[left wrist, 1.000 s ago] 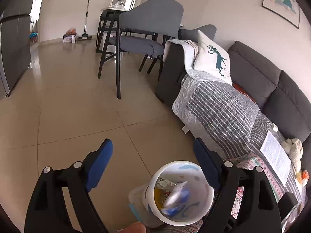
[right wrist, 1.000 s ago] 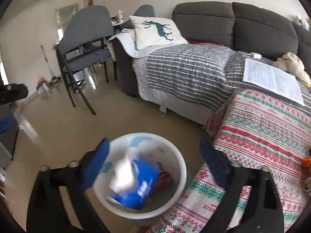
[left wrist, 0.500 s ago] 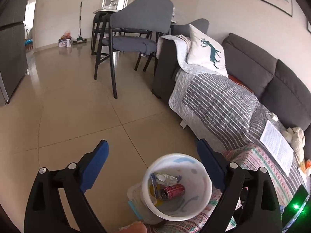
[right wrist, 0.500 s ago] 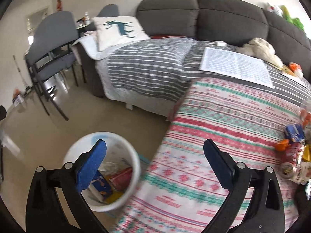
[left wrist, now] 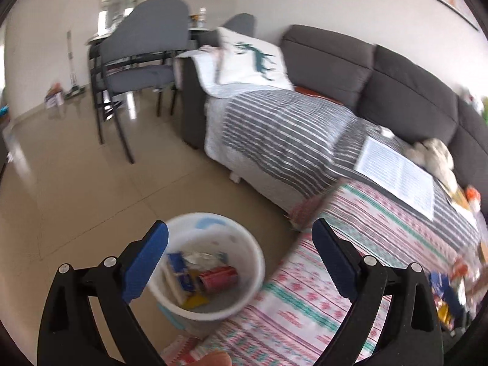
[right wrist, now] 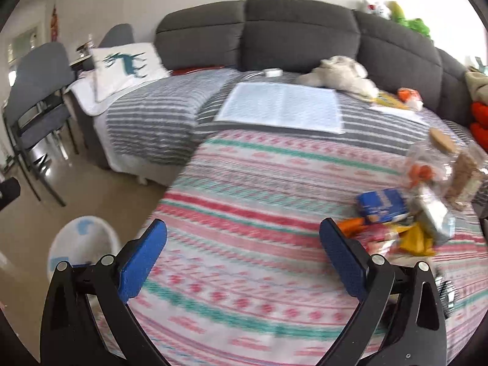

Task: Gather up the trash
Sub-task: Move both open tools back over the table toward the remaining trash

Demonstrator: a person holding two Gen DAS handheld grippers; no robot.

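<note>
1. Blue-padded fingers [left wrist: 145, 263] of the left gripper [left wrist: 241, 244] stand wide apart, holding nothing, above the white trash bin [left wrist: 253, 256].
2. The bin stands on the tiled floor [left wrist: 76, 189], beside the patterned blanket [left wrist: 305, 305]; inside it lie a red can [left wrist: 218, 277] and blue and yellow wrappers.
3. The right gripper [right wrist: 242, 239] has its fingers [right wrist: 141, 260] spread and empty over the blanket.
4. A blurred trash pile [right wrist: 405, 222] lies on the blanket to the right, with a blue packet [right wrist: 381, 206].
</note>
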